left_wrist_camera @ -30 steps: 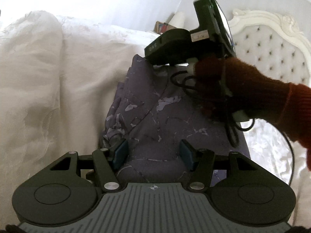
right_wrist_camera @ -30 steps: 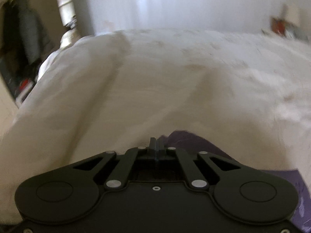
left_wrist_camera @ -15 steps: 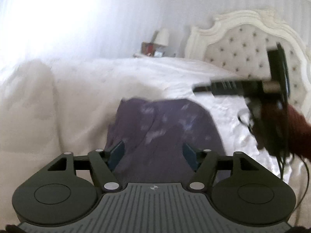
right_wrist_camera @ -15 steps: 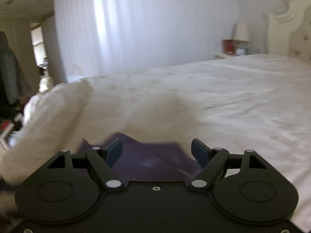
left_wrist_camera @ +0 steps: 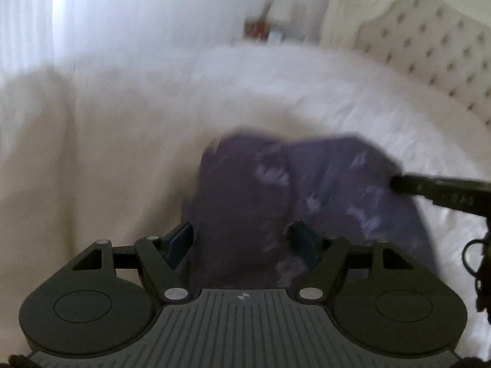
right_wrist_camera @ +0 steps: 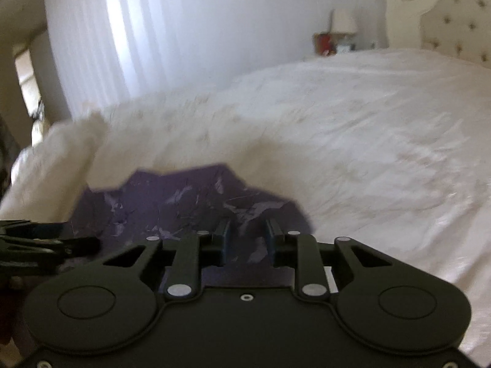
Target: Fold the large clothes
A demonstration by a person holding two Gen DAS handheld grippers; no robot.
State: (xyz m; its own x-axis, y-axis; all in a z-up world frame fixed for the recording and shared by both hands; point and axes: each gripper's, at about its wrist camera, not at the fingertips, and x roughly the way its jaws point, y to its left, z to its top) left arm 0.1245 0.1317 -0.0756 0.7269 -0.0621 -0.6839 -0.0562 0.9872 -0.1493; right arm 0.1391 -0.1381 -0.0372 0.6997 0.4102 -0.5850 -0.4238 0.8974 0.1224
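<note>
Purple garment (left_wrist_camera: 322,190) lies bunched on the white bed (left_wrist_camera: 107,153), just ahead of both grippers. Left gripper (left_wrist_camera: 242,239) has its jaws wide with cloth between them; right gripper (right_wrist_camera: 247,239) has its jaws narrower, not clamped. Fabric looks thin, limp and light, so pinching hems or corners seems best.

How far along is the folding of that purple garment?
Partly done: the purple garment lies bunched in a compact pile on the white bed. Both the left gripper and right gripper are open over it, holding nothing. Neatening and final folds seem left.
</note>
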